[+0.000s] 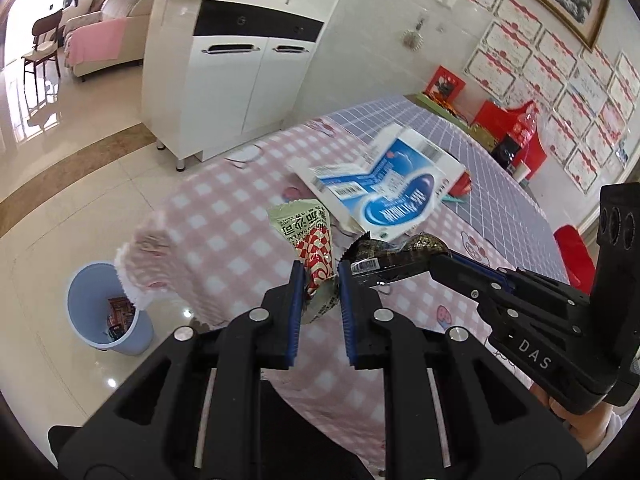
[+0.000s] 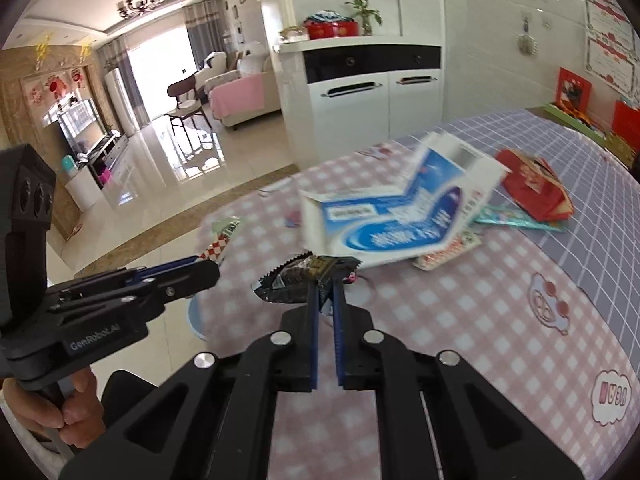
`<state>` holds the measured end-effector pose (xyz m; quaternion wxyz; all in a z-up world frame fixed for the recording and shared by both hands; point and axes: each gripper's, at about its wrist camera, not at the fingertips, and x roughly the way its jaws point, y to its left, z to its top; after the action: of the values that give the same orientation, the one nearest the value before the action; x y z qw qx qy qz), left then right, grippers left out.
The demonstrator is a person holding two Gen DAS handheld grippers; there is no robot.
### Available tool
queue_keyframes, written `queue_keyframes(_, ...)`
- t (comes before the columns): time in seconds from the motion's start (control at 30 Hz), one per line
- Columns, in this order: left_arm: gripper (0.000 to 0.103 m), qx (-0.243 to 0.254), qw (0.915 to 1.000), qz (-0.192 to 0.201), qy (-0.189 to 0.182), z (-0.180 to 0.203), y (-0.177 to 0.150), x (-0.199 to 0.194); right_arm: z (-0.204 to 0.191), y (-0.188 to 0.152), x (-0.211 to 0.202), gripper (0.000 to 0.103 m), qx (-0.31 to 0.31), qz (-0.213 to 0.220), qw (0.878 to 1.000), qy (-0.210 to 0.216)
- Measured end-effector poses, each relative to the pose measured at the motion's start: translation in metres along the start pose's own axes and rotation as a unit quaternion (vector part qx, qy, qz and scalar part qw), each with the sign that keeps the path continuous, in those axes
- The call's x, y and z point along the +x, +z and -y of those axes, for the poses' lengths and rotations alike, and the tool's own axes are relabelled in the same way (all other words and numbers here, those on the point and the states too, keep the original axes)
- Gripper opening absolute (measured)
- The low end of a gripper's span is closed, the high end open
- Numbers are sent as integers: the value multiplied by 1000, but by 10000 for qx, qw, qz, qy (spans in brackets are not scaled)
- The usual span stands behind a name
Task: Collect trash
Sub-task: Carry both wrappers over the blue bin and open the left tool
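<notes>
Trash: red-white checked wrapper (image 1: pixel 316 256) pinched in left gripper (image 1: pixel 319 276), above table edge; dark foil wrapper (image 2: pixel 304 280) pinched in right gripper (image 2: pixel 326 292), jaws nearly pressed together on it. Both wrappers look light, thin, crinkly, probably slippery; best held at flat crimped end. Blue-white carton (image 1: pixel 384 188), red packet (image 2: pixel 534 192) lie on checked tablecloth (image 2: pixel 480 320). Blue bin (image 1: pixel 92 320) on floor beside table, well left. Both grippers side by side, angled downward.

A white cabinet (image 1: pixel 224 92) stands beyond the checked tablecloth (image 1: pixel 224 216); certificates (image 1: pixel 560 64) cover the wall.
</notes>
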<state>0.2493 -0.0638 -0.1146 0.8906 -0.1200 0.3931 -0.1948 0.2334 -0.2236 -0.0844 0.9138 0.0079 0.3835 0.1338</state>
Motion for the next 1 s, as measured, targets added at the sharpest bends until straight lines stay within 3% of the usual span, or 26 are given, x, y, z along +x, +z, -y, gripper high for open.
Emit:
queue_keyframes(0.2, 17, -329, 9991, 241, 85, -41, 5, -24, -45, 17, 6, 7, -234, 73, 9994, 230)
queue_keyframes(0.4, 17, -871, 9945, 438, 382, -109, 9, -48, -105, 41, 35, 7, -585, 69, 9969, 528)
queue_keyframes(0.73, 17, -1753, 9778, 530, 1020, -228, 2, -66, -218, 68, 126, 7, -1111, -255, 9867, 1160)
queue_keyframes(1.0, 17, -2231, 9638, 328, 1425, -309, -3, -53, -272, 72, 210, 7, -1177, -566, 9820, 1363)
